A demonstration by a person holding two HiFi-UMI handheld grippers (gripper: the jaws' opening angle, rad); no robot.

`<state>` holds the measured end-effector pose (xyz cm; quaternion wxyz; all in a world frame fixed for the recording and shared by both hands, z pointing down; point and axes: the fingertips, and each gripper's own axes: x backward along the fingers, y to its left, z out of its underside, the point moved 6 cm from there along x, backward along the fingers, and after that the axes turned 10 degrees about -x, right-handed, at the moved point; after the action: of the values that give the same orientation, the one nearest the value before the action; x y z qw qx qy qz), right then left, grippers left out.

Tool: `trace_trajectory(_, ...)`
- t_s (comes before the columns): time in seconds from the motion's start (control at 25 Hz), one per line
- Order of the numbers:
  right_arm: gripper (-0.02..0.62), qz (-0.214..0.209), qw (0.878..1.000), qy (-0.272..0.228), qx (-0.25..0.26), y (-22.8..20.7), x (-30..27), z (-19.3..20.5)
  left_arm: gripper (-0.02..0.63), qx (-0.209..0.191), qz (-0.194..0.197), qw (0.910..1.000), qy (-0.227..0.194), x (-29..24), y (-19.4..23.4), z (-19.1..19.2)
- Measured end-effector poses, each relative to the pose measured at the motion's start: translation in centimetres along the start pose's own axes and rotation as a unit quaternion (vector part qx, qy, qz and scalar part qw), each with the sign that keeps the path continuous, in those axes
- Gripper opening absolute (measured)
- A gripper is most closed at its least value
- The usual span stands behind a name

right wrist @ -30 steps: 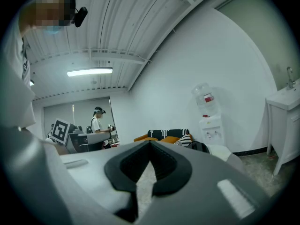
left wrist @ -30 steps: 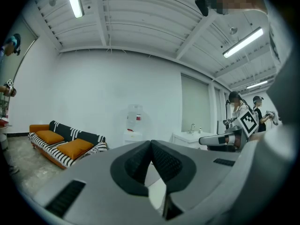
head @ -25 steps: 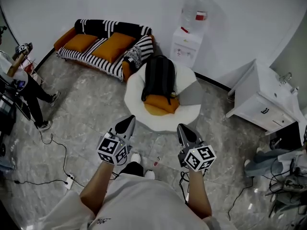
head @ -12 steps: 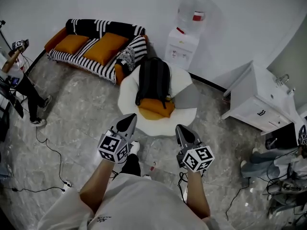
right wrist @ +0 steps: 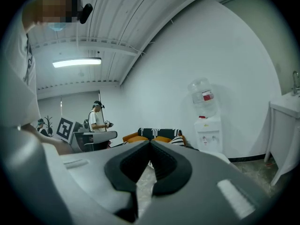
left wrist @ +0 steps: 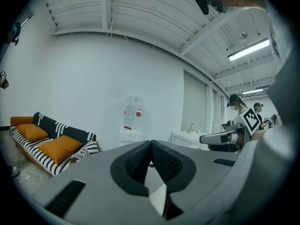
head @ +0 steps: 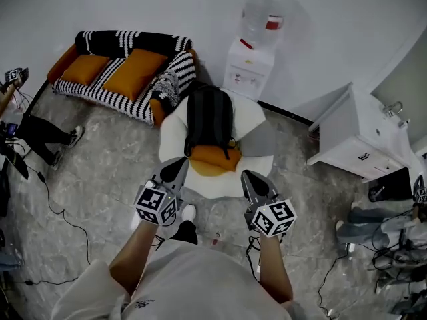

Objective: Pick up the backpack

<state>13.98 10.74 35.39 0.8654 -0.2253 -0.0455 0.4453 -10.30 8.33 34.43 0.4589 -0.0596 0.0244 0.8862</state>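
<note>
A black backpack [head: 209, 120] with an orange bottom panel lies on a round white seat [head: 250, 121] near the wall, in the head view's middle. My left gripper [head: 179, 165] is shut and empty, its tip just short of the seat's near left rim. My right gripper [head: 247, 177] is also shut and empty, at the seat's near right rim. In both gripper views the jaws meet tip to tip [left wrist: 150, 143] [right wrist: 150, 143] with nothing between them; the backpack is hidden behind the jaws there.
A striped sofa [head: 123, 73] with orange cushions stands at the left against the wall. A water dispenser [head: 249, 69] stands behind the seat. A white sink cabinet [head: 358, 142] is on the right. Cables [head: 57, 205] lie on the marble floor at left; people stand at both edges.
I have walked closer: the seat and backpack have come nearer to both grippers, which stay shut and side by side. The sofa has slid left in the head view.
</note>
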Motion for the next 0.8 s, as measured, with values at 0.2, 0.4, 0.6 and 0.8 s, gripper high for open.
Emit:
trace_trajectory(0.2,0.003,0.022,1.000,0.001,-0.005,-1.6,-3.8,-1.7,0.000,0.007,0.026,0.9996,0.008,-4.3,3.7,-0.4)
trace_trajectory(0.4,0.003,0.040,0.999,0.007,-0.009,-3.4,-7.5,-2.7,0.000,0.012,0.057,0.9982,0.012,-8.6,6.3,-0.5)
trace_trajectory(0.6,0.003,0.054,0.998,0.008,-0.010,-4.2,-11.3,-3.8,0.000,0.025,0.078,0.9964,0.021,-11.5,9.8,0.0)
trace_trajectory(0.8,0.003,0.066,0.998,0.010,-0.015,-5.1,-13.1,-4.7,-0.002,0.037,0.103,0.9936,0.030,-14.0,11.9,0.3)
